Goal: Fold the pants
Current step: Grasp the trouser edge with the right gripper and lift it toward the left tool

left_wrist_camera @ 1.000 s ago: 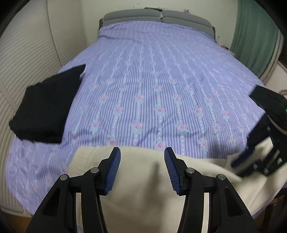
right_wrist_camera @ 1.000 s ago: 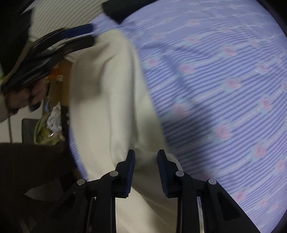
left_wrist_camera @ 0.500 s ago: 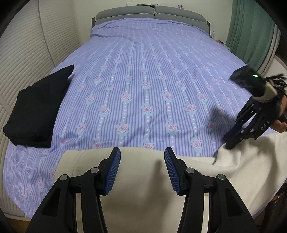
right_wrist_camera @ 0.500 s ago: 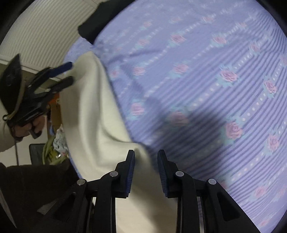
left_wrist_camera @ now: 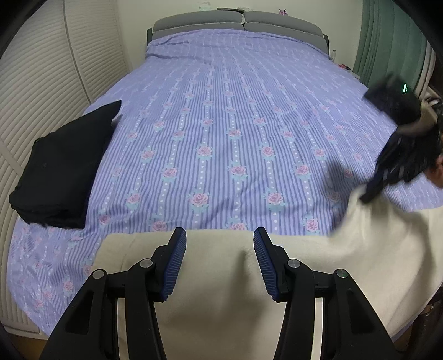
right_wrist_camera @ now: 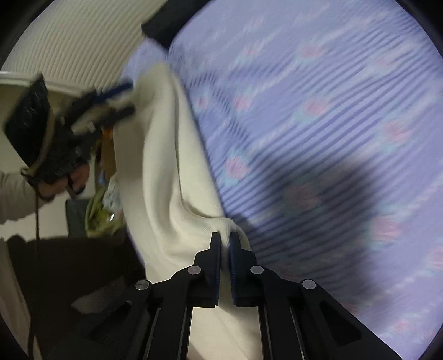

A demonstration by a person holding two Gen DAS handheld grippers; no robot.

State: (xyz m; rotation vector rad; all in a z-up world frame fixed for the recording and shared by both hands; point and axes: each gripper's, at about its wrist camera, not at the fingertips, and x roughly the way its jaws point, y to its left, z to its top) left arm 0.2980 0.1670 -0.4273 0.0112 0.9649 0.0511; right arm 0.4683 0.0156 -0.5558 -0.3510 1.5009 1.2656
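Right wrist view: the right gripper (right_wrist_camera: 224, 246) has closed since a second ago — its jaws, then apart over the cloth, are now clamped on a pinch of the cream pants (right_wrist_camera: 166, 177), whose fabric puckers between the pads. The grip sits at the garment's edge, just beside the bare striped bedspread (right_wrist_camera: 318, 138). Beyond it, the pants run as a long band toward the left gripper (right_wrist_camera: 121, 97); motion blur there makes it hard to tell whether that gripper touches cloth.

Left wrist view: the left gripper (left_wrist_camera: 218, 249) stands with its jaws apart and nothing between them, the pants (left_wrist_camera: 221, 304) lying flat beneath it along the near edge of the bed. To the right, the right gripper (left_wrist_camera: 371, 191) meets a raised corner of cloth. Farther off, a folded black garment (left_wrist_camera: 61, 171) rests on the bed's left side, well apart from the pants — and beyond it the headboard (left_wrist_camera: 238, 23).

Judgement: one corner is now secured. The left gripper probably needs its own hold before a fold can be carried across.
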